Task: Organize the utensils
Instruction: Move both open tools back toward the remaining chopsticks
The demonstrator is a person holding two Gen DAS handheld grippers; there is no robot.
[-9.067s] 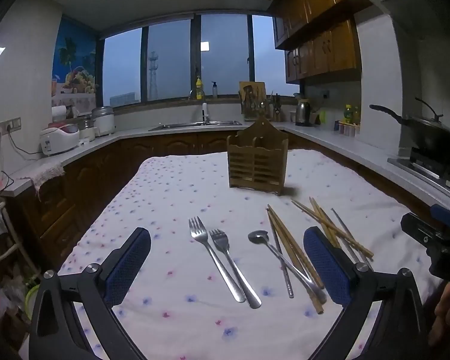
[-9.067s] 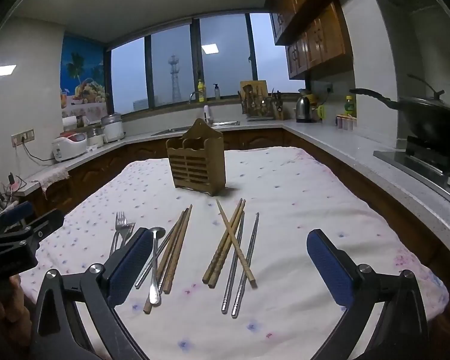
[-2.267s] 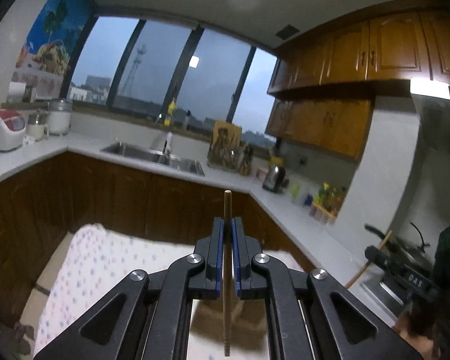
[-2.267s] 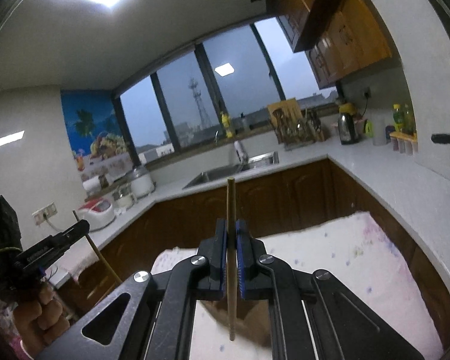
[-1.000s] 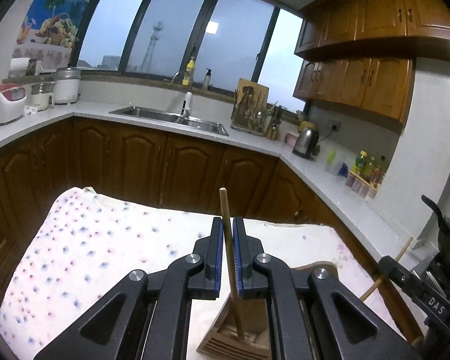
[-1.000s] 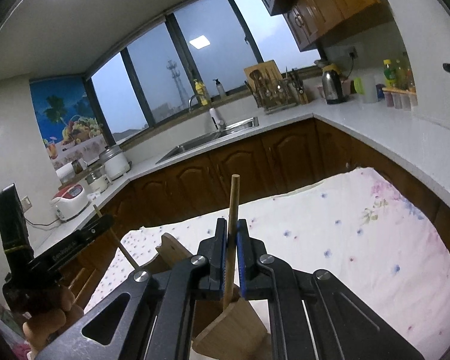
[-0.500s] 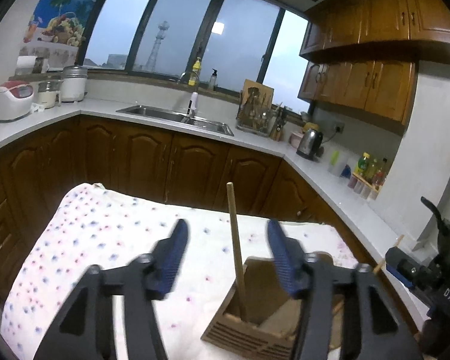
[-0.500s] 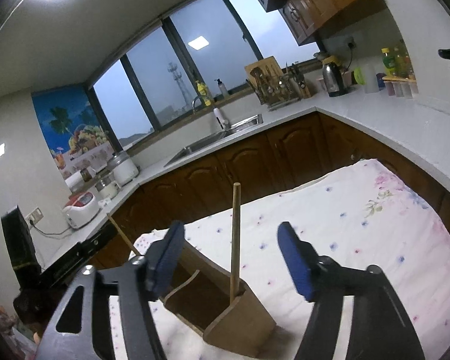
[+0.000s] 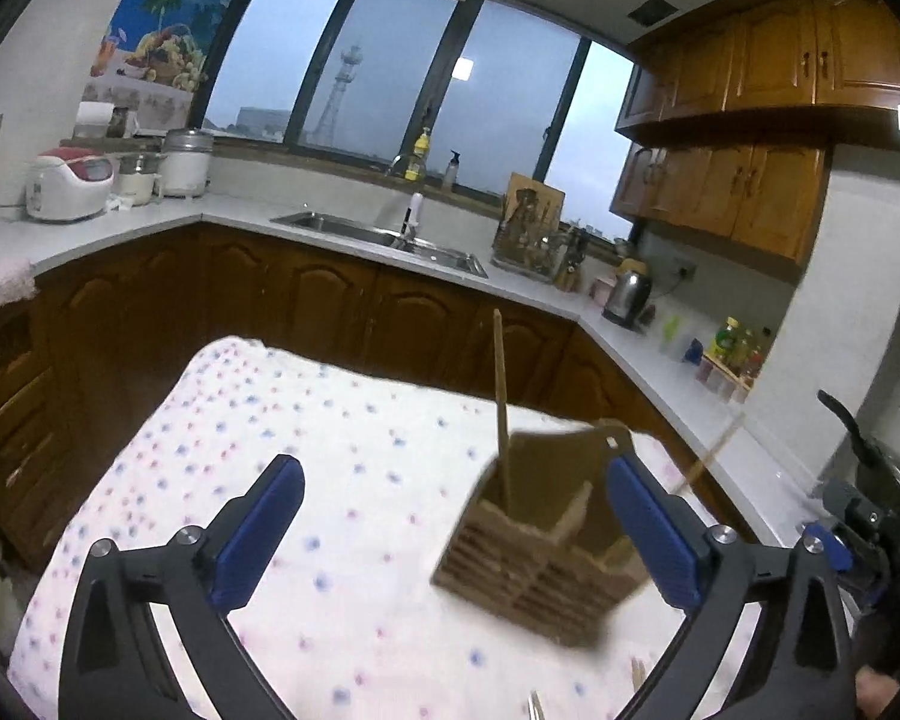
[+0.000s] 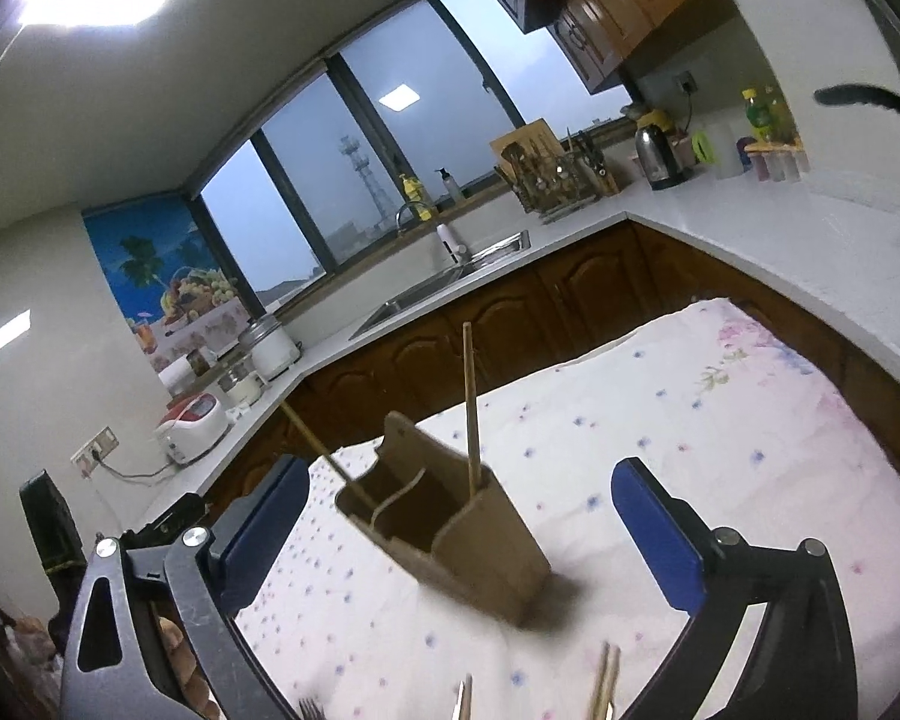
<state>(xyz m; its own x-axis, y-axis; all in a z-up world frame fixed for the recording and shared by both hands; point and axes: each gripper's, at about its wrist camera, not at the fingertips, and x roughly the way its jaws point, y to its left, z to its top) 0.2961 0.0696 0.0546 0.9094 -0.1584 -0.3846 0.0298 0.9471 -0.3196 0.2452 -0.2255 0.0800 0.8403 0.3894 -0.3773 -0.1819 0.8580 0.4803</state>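
Left gripper [image 9: 453, 531]: I see its fingers spread wide, nothing between the pads; it hangs above the cloth, short of the holder.
Right gripper [image 10: 459, 531]: fingers also wide apart and empty, straddling the holder from above in its own view.
Loose utensils: only tips show at the bottom edge of the right view, a chopstick pair [image 10: 605, 681] and fork tines [image 10: 309, 710], lying on the cloth [image 10: 660, 420] nearer me than the holder. Both blurred.
Holder [image 10: 450, 531]: wooden, divided into compartments, standing on the cloth mid-table.
Sticks in holder: one chopstick [image 10: 470, 405] stands near-upright in the right-hand compartment; a second [image 10: 324, 447] leans out to the left from the other side. Neither is touched by a finger.
Step in hand, my reading: both drops are done; I go back down for the next pieces.
How I'd do it well: lift clear of the stick tops before swinging away, so a pad doesn't knock one out or tip the holder. Keep fingers wide on descent. Take sticks near mid-length, so they hang straight for the drop.
Far: counter, sink [image 9: 384, 237], window; not involved.
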